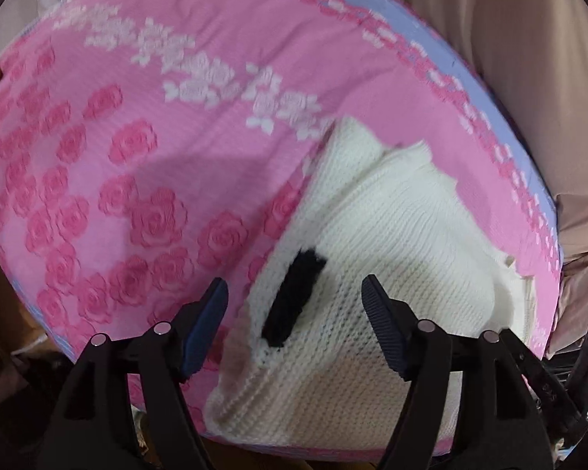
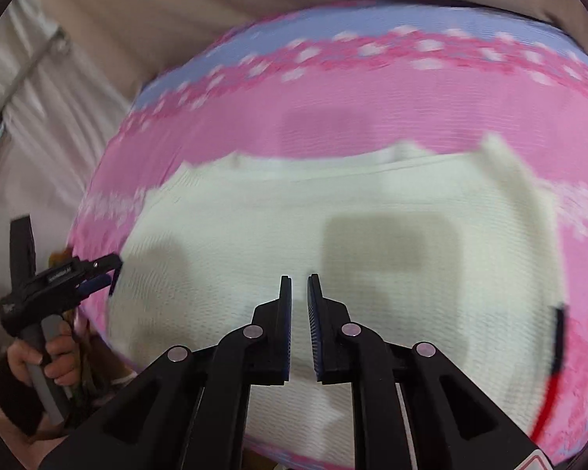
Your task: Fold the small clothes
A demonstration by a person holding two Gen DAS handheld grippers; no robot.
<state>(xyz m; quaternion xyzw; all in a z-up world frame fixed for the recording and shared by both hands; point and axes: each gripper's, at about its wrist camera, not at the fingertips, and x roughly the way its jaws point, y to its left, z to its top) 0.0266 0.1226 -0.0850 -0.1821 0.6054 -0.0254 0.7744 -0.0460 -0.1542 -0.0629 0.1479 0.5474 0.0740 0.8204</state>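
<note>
Left wrist cam has the left gripper [image 1: 294, 305] spread wide with nothing in it, hanging over the near edge of a white knit sweater [image 1: 392, 243] lying on a pink rose bedspread [image 1: 137, 156], while right wrist cam shows the right gripper [image 2: 300, 293] nearly shut, empty, above that sweater [image 2: 254, 227].

A pink bedspread [image 1: 145, 180] patterned with darker pink roses and a band of white flowers filled most of both views, edged by a lavender border [image 2: 333, 35]. Beige curtains [image 1: 509, 39] hung behind it at upper right; pale draped fabric [image 2: 47, 125] filled the right wrist view's left.
</note>
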